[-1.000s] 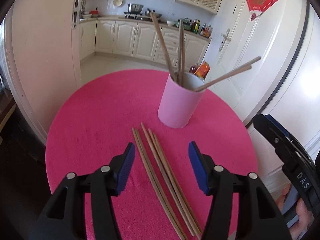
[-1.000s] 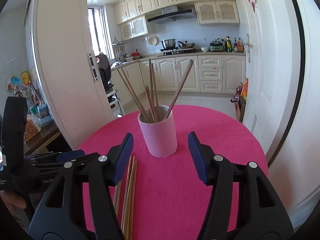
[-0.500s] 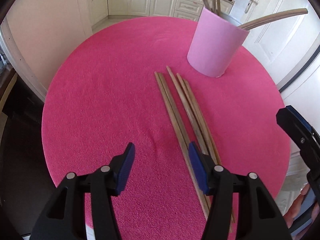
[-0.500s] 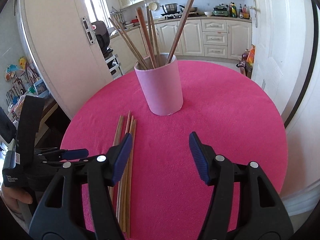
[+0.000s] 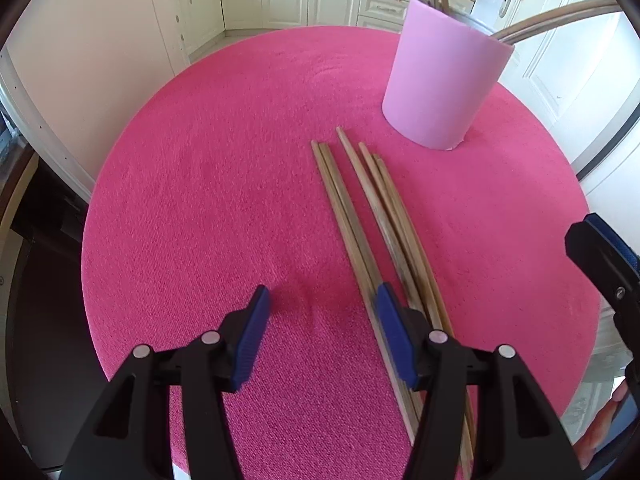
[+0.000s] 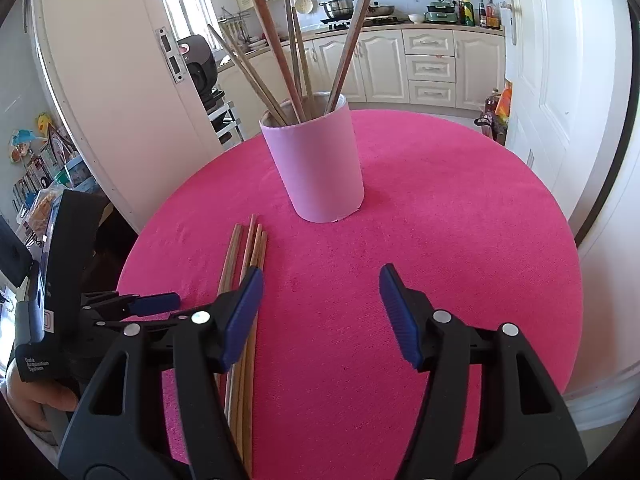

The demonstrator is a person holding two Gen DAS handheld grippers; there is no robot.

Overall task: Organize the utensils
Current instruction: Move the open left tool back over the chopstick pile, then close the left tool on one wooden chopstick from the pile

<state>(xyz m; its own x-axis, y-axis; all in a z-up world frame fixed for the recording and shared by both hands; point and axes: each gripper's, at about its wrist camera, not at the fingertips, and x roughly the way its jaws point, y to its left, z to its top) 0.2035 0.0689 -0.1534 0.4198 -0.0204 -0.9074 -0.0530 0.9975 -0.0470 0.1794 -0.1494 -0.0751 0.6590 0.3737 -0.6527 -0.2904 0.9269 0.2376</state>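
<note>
My left gripper [image 5: 320,308] hangs low over the round table [image 5: 200,200] covered in bright pink cloth, its black arms and blue-padded jaws standing apart with only bare cloth between them. The right-hand pad of that pair sits over the leftmost of the loose brown wooden chopsticks [image 5: 360,232], though I cannot tell whether it touches them. There are five sticks, lying flat and side by side in a bundle, their far tips ending just short of the pale pink cylindrical holder [image 5: 440,84]. That holder stands upright near the middle of the table, with more brown wooden chopsticks [image 6: 296,64] leaning out of it in different directions. To the right of the loose bundle, my right gripper [image 6: 320,304] is also spread wide, nothing between its blue pads; from its own view its left pad overlaps the near part of the bundle, and the pink holder is straight ahead, well beyond the tips. Behind the table are cream kitchen cabinets [image 6: 400,64].
</note>
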